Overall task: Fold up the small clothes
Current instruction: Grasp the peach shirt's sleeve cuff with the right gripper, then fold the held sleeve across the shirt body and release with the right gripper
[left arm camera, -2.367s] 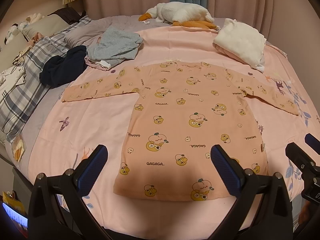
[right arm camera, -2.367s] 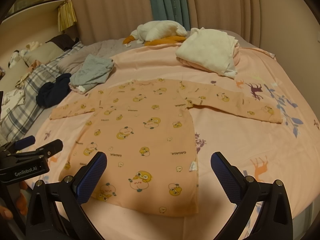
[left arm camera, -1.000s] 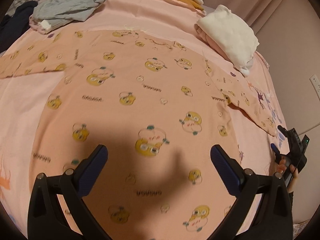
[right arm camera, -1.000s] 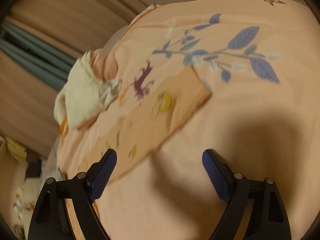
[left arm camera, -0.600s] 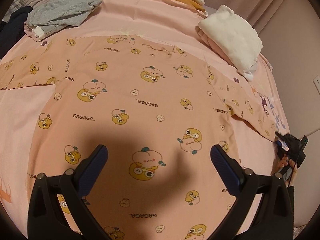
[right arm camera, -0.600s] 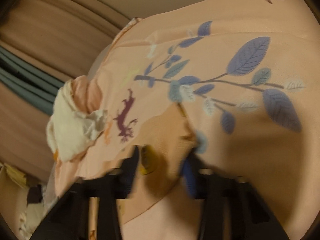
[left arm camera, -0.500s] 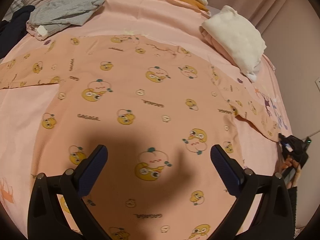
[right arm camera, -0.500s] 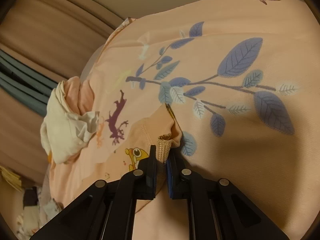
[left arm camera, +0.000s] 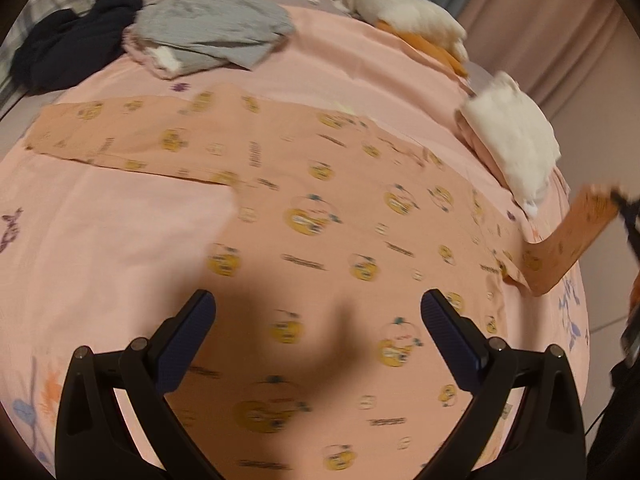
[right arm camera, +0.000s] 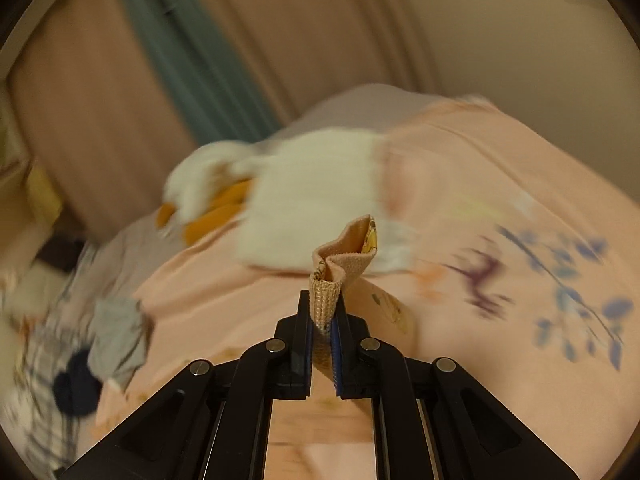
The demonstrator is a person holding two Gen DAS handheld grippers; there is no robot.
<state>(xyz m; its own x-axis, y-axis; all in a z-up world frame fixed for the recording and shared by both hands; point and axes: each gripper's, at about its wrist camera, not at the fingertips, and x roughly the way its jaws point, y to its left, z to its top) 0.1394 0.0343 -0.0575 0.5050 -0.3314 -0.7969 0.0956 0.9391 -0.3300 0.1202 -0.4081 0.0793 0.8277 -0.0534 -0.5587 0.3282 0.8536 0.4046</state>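
A peach long-sleeved shirt [left arm camera: 320,216] with yellow cartoon prints lies spread flat on the pink bedsheet [left arm camera: 120,232]. My left gripper [left arm camera: 318,312] hovers open above its lower body, nothing between its fingers. At the right edge the shirt's right sleeve [left arm camera: 576,240] rises off the bed, with the right gripper [left arm camera: 622,204] pinching its end. In the right wrist view my right gripper [right arm camera: 324,312] is shut on the ribbed sleeve cuff [right arm camera: 325,300], which sticks up between the pads [right arm camera: 340,332]. The left sleeve [left arm camera: 120,136] lies flat.
A folded white and pink pile [left arm camera: 512,144] sits beside the raised sleeve. A white and orange plush toy [left arm camera: 400,20], grey clothes [left arm camera: 212,36] and a dark garment [left arm camera: 72,48] lie at the far side. Curtains [right arm camera: 200,60] hang behind the bed.
My right gripper shut on the sleeve cuff and lifted it off the bed, rolling as it rose. My left gripper shifted sideways over the shirt, still open.
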